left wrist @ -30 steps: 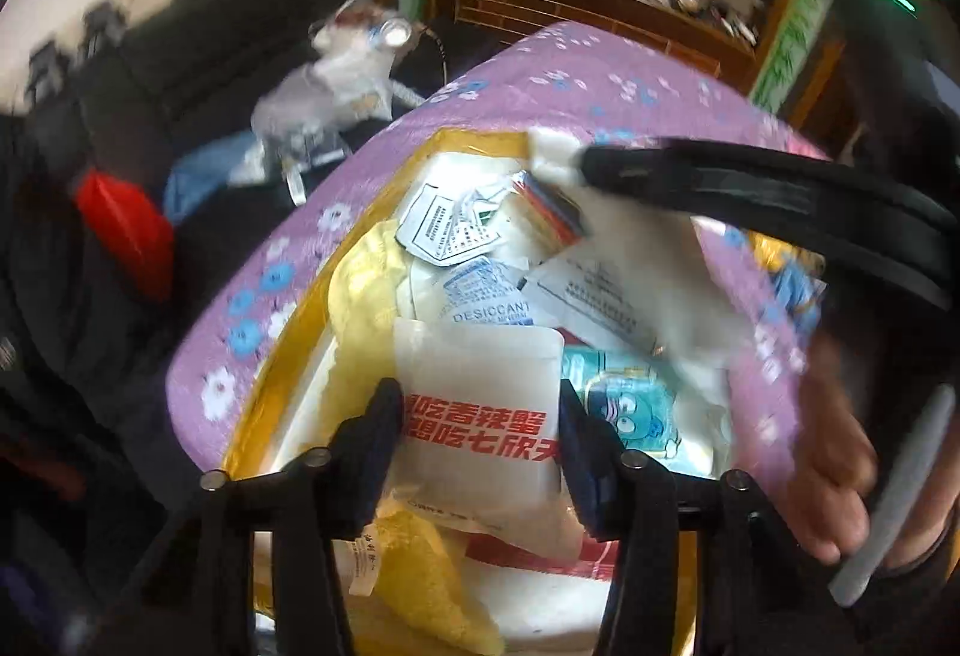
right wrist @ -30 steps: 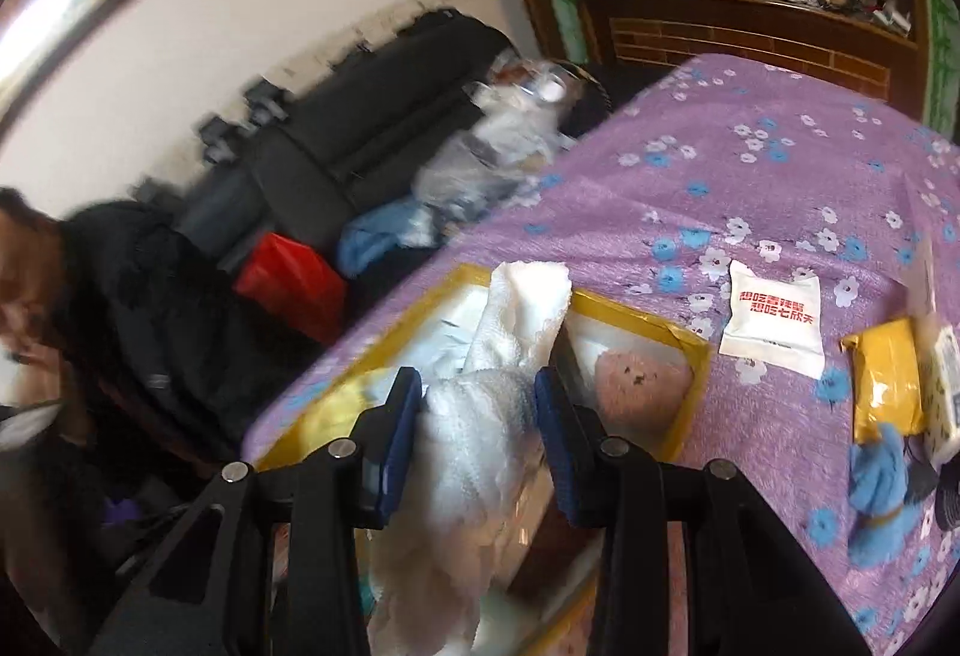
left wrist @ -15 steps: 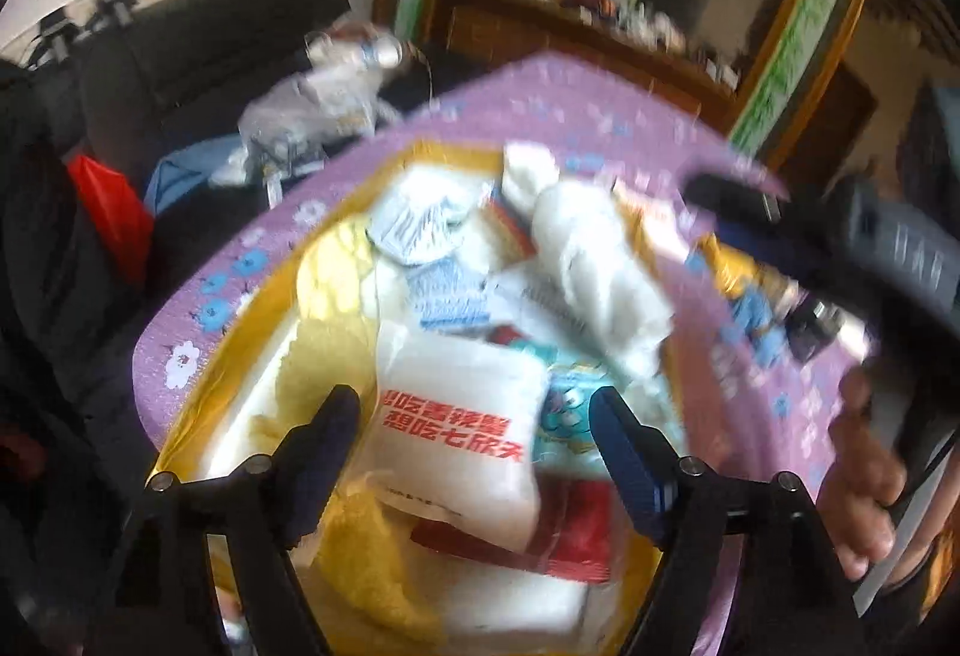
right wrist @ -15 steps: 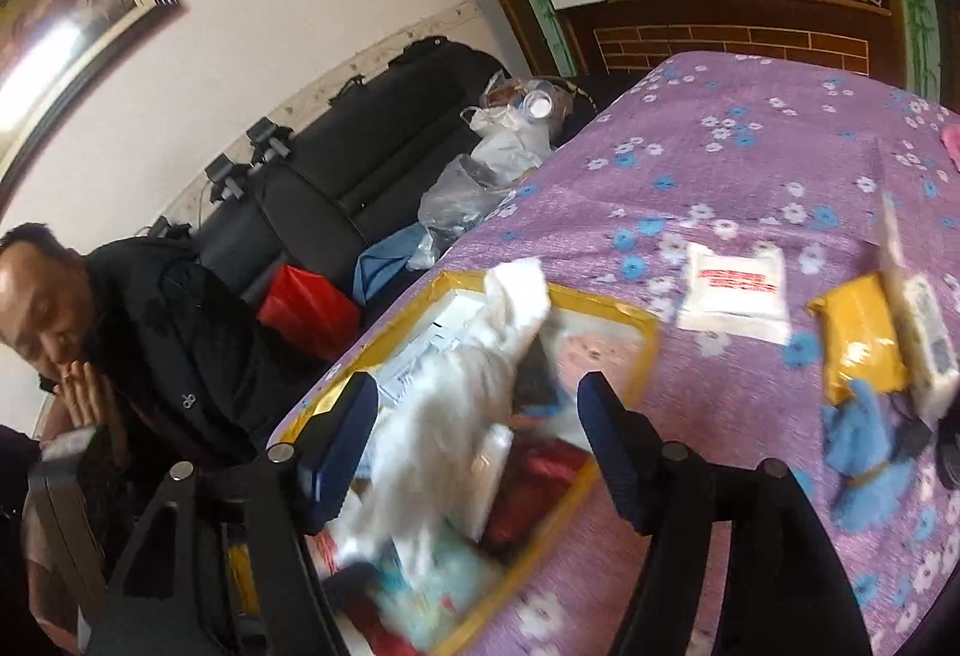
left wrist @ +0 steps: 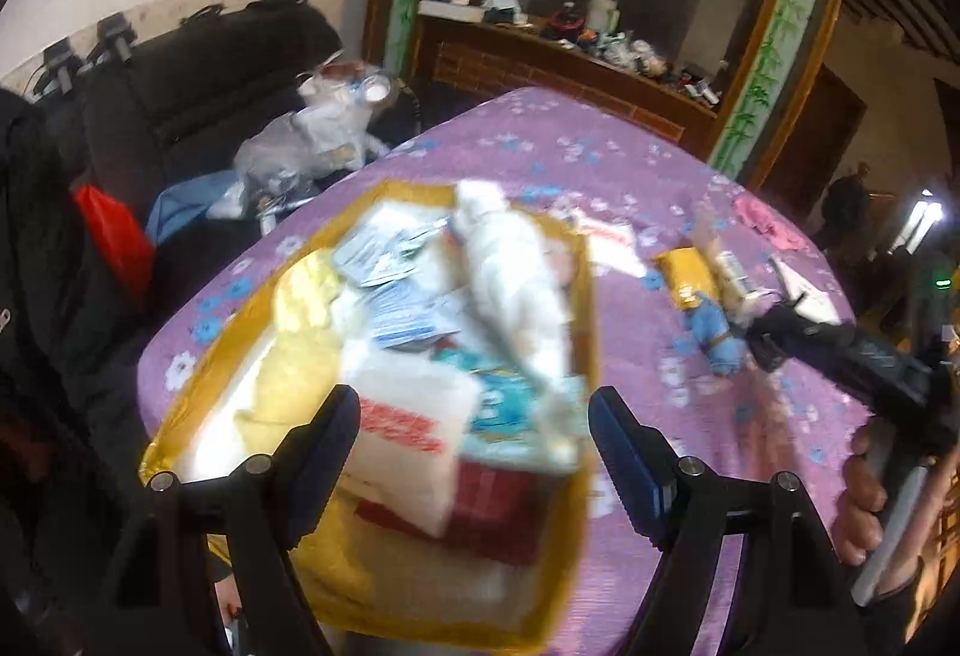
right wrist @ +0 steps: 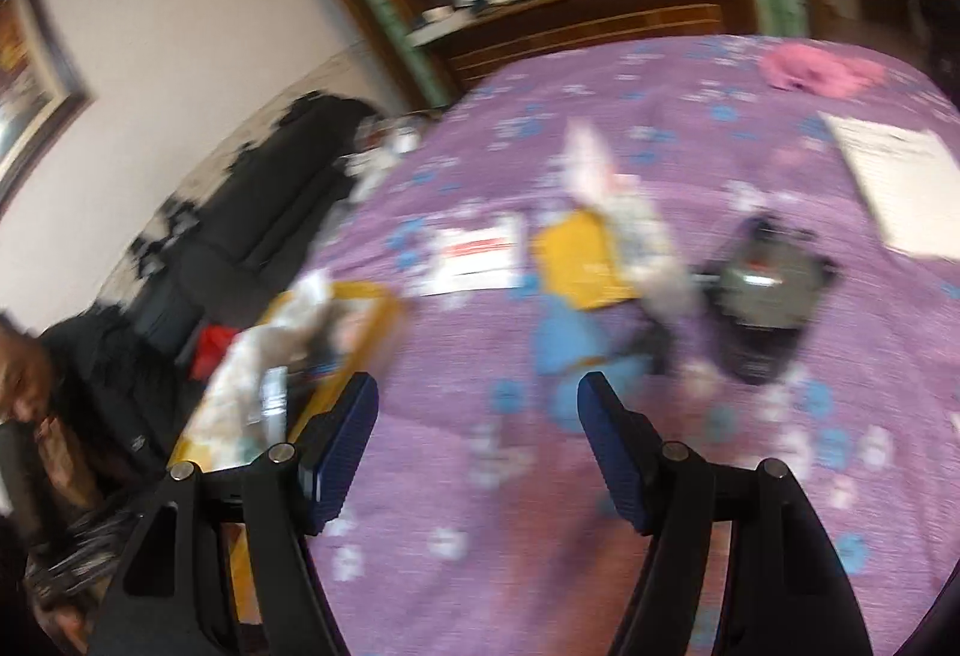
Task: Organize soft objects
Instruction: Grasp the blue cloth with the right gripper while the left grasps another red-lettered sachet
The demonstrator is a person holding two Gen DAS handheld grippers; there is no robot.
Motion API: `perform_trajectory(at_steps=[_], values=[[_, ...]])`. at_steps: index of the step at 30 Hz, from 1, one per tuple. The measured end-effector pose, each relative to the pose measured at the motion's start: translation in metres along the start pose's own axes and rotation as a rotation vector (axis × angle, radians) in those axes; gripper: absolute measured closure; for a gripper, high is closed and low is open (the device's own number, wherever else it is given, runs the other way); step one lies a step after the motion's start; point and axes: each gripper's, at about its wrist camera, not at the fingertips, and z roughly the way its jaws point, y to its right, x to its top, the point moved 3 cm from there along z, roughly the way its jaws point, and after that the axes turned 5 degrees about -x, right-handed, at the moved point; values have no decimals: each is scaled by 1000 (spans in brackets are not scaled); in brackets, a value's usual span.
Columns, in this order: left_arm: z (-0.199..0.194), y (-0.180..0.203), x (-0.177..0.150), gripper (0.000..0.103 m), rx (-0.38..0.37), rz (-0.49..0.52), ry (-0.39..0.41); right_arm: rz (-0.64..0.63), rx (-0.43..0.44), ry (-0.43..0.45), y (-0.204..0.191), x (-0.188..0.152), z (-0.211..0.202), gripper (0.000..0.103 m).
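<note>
My left gripper (left wrist: pixel 474 404) hangs open over the yellow box (left wrist: pixel 588 296), with nothing pressed between its pads. Below it in the box lie a white packet with red print (left wrist: pixel 414 440) and a rolled white cloth (left wrist: pixel 516 284), among several other sachets. My right gripper (right wrist: pixel 477 416) is open and empty above the purple flowered cloth (right wrist: pixel 456 482). Just ahead of it lies a blue soft item (right wrist: pixel 570 350). Further back are a yellow packet (right wrist: pixel 579 260) and a second white packet with red print (right wrist: pixel 480 260). The left wrist view shows the right gripper (left wrist: pixel 774 341) beside the blue item (left wrist: pixel 714 338).
A black device (right wrist: pixel 768 296), a white sheet (right wrist: pixel 900 176) and a pink cloth (right wrist: pixel 816 68) lie to the right. A person in black (right wrist: pixel 30 374) sits at the left by a dark sofa (left wrist: pixel 198 74). A cluttered wooden shelf (left wrist: pixel 570 50) stands behind the table.
The left gripper opened, let the white packet drop into the box and rose. The right gripper let go of the white cloth over the box and swung right across the table.
</note>
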Motion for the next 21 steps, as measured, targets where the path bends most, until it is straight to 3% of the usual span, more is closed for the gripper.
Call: perform_trajectory(at_steps=[4,9,11,14,18,21], values=[[-3,21,5,21,-28,40,-1,17,-52,-30,11,7,13,36],[-3,33,9,21,-70,34,-26,-131,-128,-86,-4,17,54,46],[-4,38,13,21,-67,37,-20,-164,-175,-117,0,16,73,53],[5,48,25,21,-97,25,-45,-209,-159,-135,1,11,87,71],[55,78,56,21,-115,78,-155,-242,-173,-118,-4,4,87,78],[112,102,84,21,-61,141,-234,-206,-115,-94,-2,8,78,78]])
